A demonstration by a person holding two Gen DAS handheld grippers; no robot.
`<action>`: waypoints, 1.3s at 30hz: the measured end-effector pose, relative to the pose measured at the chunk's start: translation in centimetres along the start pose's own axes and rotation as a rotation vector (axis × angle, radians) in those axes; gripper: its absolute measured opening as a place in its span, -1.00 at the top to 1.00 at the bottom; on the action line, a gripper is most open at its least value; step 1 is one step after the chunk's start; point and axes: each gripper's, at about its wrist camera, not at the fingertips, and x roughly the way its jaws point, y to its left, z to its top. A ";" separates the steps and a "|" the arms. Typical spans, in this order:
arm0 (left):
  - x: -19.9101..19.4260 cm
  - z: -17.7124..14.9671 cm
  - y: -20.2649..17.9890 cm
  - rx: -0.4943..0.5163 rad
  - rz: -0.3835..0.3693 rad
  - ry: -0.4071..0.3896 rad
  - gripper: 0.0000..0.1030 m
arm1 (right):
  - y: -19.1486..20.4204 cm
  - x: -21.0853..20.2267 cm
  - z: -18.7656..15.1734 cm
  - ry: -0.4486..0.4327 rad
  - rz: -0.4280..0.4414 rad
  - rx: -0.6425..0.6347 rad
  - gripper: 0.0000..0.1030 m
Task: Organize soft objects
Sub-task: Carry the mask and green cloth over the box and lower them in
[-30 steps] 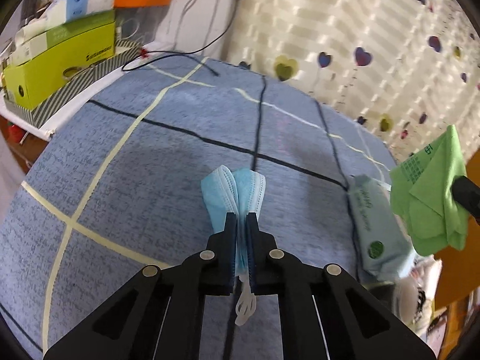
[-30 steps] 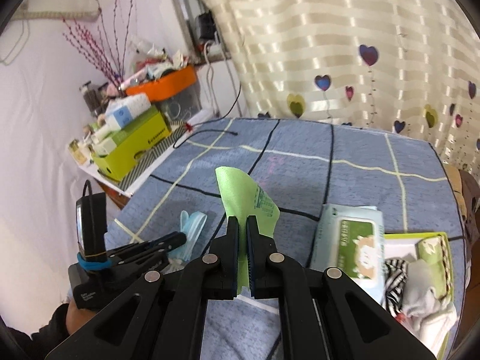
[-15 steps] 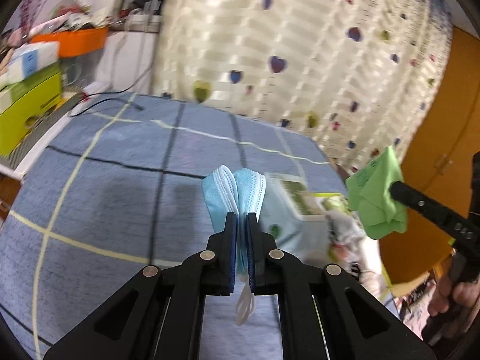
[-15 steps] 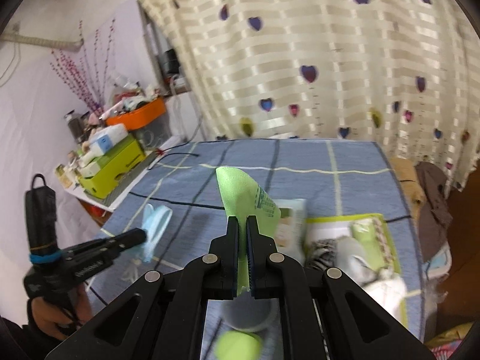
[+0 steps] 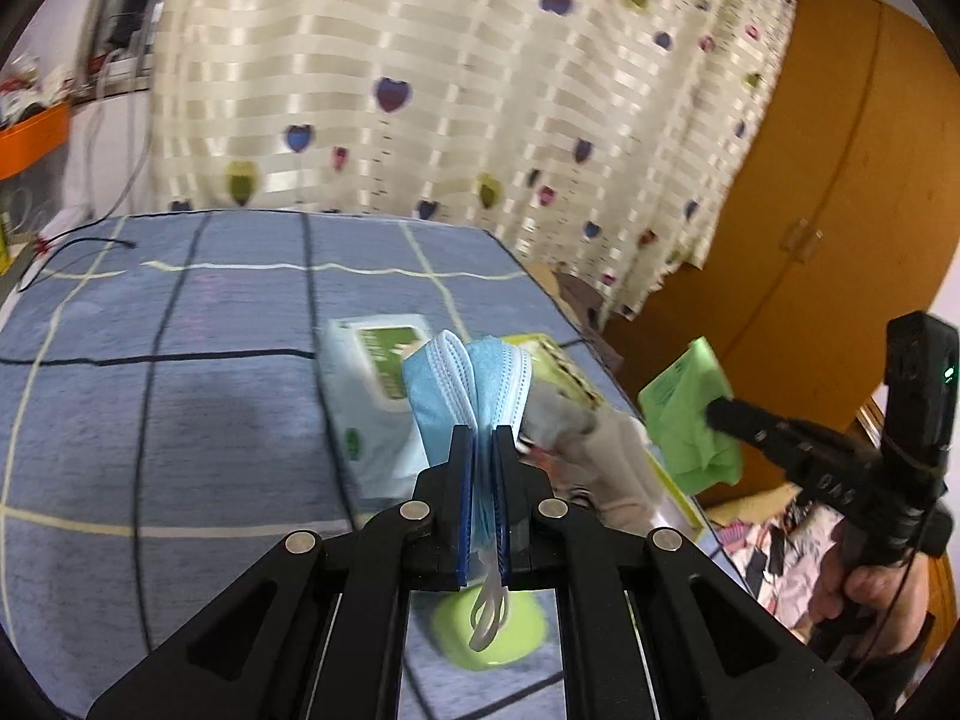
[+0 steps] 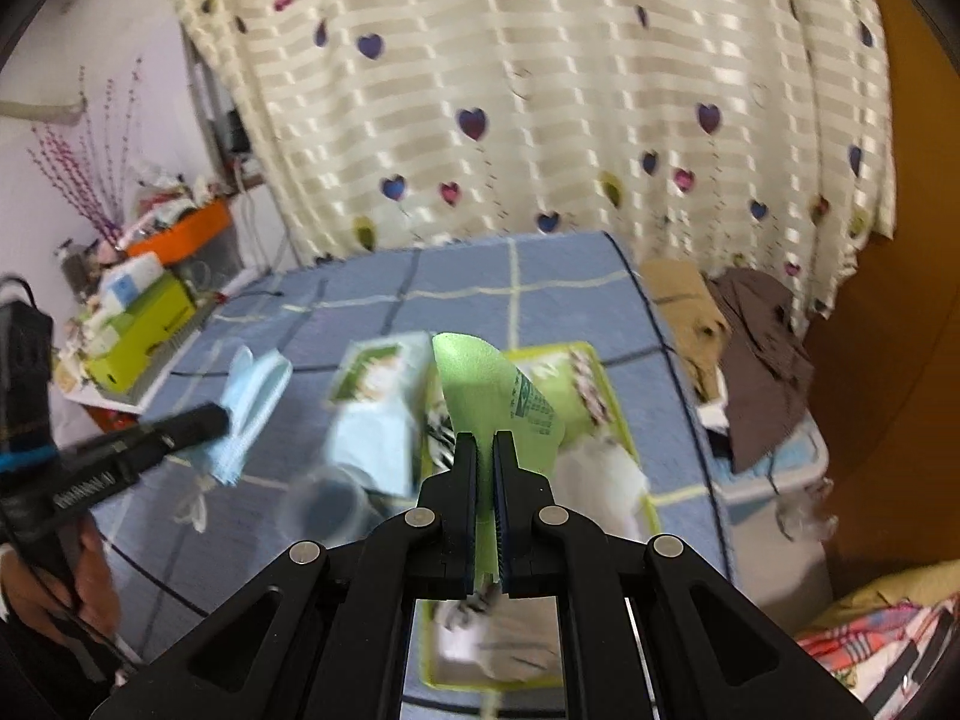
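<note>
Blue pleated paper mask (image 5: 468, 384) and green cloth (image 6: 498, 390), pinched tight in left claw (image 5: 480, 468) and right claw (image 6: 485, 468), have swung over the yellow-green tray (image 6: 624, 420) at the bed's edge, ready to drop.

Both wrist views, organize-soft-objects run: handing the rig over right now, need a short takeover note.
Left gripper: jaws shut on the blue face mask, held in the air over the blue checked cover, ear loops dangling.
Right gripper: jaws shut on the green cloth, held above the yellow-green tray.
Wet-wipes pack lies beside the tray, on its left in the right wrist view.
Done: the tray already holds several soft items, striped and white ones among them; mask and cloth are picked up.
Left: neither is set down yet. Probably both go into the tray. Frames are blurred.
</note>
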 end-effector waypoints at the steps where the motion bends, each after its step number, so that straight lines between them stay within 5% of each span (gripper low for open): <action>1: 0.4 0.0 -0.6 0.010 -0.006 0.007 0.88 | -0.5 0.1 -0.5 0.009 -0.008 0.004 0.90; 18: 6.1 -1.7 -6.3 0.089 -0.029 0.131 0.88 | -5.5 5.4 -8.0 0.216 -0.017 0.040 0.90; 30: 12.5 -2.9 -8.2 0.088 0.010 0.262 0.88 | -6.2 7.6 -9.5 0.249 0.041 0.063 0.89; 39: 14.3 -2.9 -8.0 0.068 0.075 0.275 0.88 | -5.7 8.5 -9.1 0.216 0.034 0.051 0.89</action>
